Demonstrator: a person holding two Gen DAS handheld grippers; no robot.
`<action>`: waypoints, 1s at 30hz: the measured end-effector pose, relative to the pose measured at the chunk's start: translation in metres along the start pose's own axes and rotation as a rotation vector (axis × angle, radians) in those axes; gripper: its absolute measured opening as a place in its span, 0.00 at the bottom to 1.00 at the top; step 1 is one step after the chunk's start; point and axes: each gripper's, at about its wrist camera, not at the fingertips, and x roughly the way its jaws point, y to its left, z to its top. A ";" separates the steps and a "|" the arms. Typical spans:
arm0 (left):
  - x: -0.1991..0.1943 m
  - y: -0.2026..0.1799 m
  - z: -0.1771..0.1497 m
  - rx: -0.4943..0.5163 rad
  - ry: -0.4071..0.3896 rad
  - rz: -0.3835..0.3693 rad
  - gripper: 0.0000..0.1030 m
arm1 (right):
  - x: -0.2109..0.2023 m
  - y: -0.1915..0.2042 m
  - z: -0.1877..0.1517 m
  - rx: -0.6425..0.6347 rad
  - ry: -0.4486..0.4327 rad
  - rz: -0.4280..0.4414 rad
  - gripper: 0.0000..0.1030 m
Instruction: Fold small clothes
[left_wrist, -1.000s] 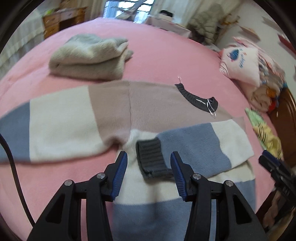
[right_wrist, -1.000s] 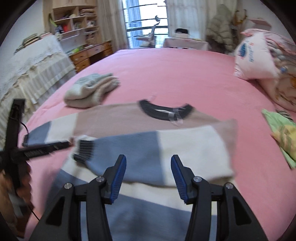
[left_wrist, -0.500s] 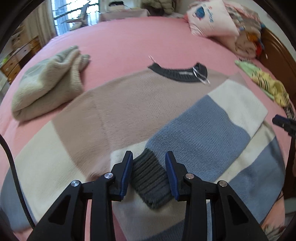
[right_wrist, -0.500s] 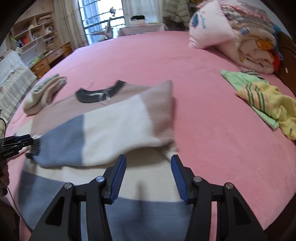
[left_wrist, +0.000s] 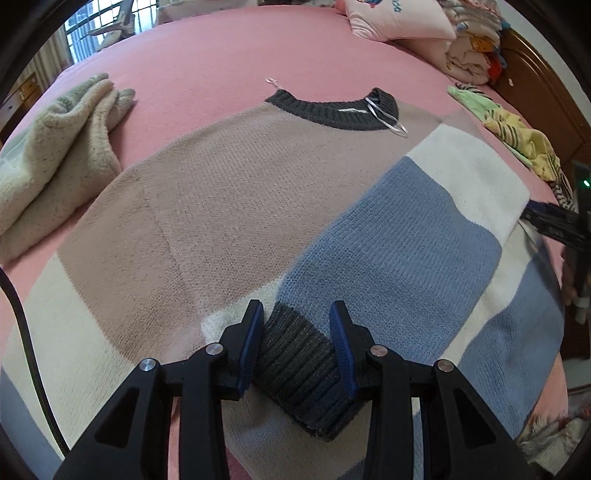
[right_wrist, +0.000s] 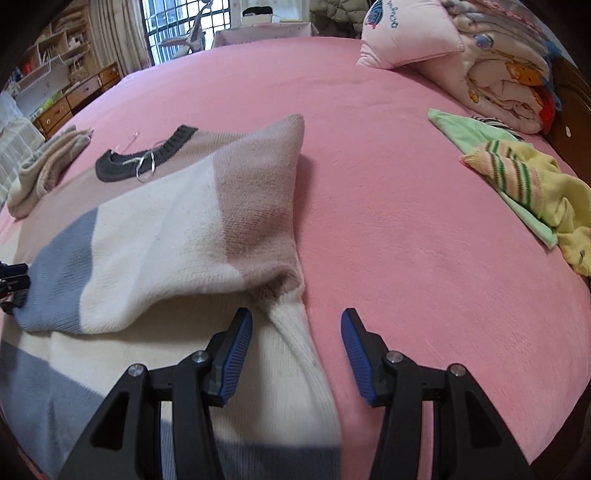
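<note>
A: Change noted: the sweater (left_wrist: 236, 206), spread over the lower centre of the left wrist view on the pink bed (right_wrist: 369, 166), is now seen closer than a second ago. Its folded-in sleeve (left_wrist: 402, 236) lies across the body.

B: Left gripper (left_wrist: 297, 341)?

A: Narrowed since then; the dark cuff (left_wrist: 295, 365) is straddled, but a firm pinch cannot be told. Repositioning of the sleeve is judged underway.

B: Right gripper (right_wrist: 295, 350)?

A: Spread, nothing pinched, above the sweater's side edge.

B: Room?

A: Pillow (right_wrist: 410, 33) upper right; folded knit (left_wrist: 55, 155) upper left.

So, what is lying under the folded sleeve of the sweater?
Under the folded sleeve lies the sweater's body, tan, cream and blue. The covered part of it cannot be seen.
</note>
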 end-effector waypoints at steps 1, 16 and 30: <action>0.001 0.000 0.000 0.007 0.001 0.000 0.32 | 0.003 0.002 0.003 -0.003 -0.001 -0.006 0.49; -0.013 -0.006 0.018 0.029 -0.067 0.204 0.08 | 0.011 -0.024 0.016 0.109 -0.042 0.004 0.29; -0.013 0.015 0.018 -0.062 -0.013 0.171 0.41 | 0.002 -0.027 0.006 0.046 0.011 0.007 0.52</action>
